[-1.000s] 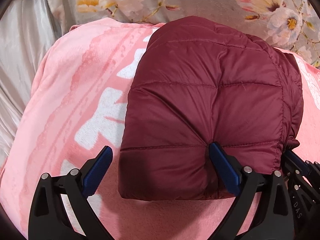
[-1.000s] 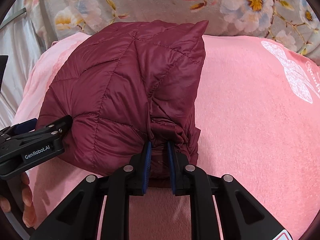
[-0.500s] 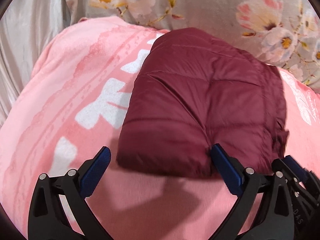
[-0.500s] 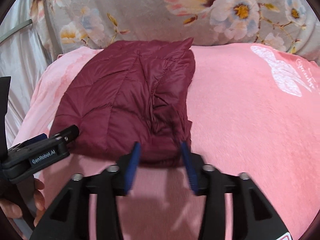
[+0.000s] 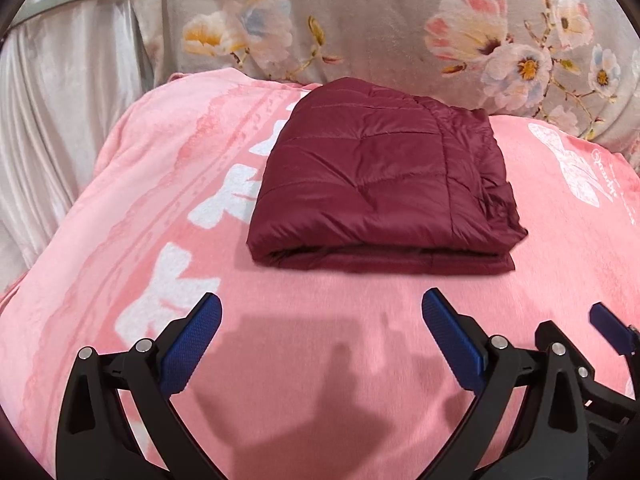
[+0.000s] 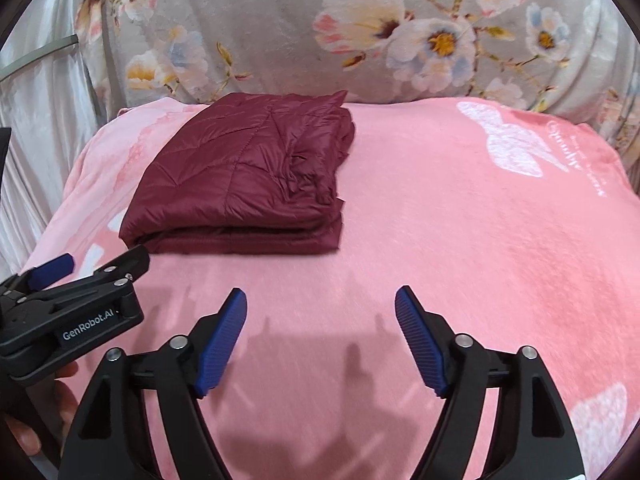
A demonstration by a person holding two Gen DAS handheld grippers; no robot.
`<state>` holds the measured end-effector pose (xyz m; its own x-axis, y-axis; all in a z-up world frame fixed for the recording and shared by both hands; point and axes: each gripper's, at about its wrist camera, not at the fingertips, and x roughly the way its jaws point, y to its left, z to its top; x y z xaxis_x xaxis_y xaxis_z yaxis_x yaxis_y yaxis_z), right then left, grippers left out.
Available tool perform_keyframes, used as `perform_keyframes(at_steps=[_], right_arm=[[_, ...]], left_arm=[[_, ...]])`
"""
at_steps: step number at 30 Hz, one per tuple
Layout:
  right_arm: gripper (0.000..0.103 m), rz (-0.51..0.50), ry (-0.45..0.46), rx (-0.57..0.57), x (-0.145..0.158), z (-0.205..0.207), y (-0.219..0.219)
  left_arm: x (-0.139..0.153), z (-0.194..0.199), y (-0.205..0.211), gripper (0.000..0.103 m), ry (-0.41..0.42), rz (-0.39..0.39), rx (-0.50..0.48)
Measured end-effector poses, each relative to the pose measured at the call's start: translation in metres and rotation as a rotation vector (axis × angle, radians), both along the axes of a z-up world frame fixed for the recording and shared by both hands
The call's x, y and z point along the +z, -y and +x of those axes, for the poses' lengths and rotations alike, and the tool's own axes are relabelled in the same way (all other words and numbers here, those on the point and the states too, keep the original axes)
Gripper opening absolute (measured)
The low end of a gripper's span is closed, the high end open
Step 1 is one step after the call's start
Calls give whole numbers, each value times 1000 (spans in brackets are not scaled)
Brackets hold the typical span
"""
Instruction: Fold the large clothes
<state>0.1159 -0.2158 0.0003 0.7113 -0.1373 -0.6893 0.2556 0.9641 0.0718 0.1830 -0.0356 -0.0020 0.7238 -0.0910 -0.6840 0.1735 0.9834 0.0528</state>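
Right wrist view shows the right gripper [image 6: 320, 344], earlier clamped on the jacket [image 6: 248, 176], now apart and empty. Its jaws have just been opening; left gripper [image 5: 320, 344] also gapes, clear of the jacket

Two wrist fisheyes, side by side, angled down over a pink blanket [image 5: 120, 208], near; both share the folded maroon quilted jacket [image 6: 240, 176] and far floral cover [image 5: 380, 20].
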Motion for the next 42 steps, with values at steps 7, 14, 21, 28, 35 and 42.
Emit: perform_keyframes(at_steps=[7,14,21,28,35,42], right_arm=[[82,-16,-5,-26,-14,-37,-3],[83,2,-26,-35,-25,-58,-7],[83,-43,-26,-46,-28,-64,-15],[83,-41,-29,-43,-31,-64,-13],[83,-41,-30,-40,-32,-64,-13],[83,-42,-34,-41,-33,-64,-14]], left_arm=[[-16,-37,3,98,17,44,17],[-37,-64,0,98,0,44,20],[-43,-75,-8,98,10,31,52],[-45,-76,-7,97,16,37,57],[-46,-76,-6,96,20,46,59],[-45,-78,-5,93,29,56,62]])
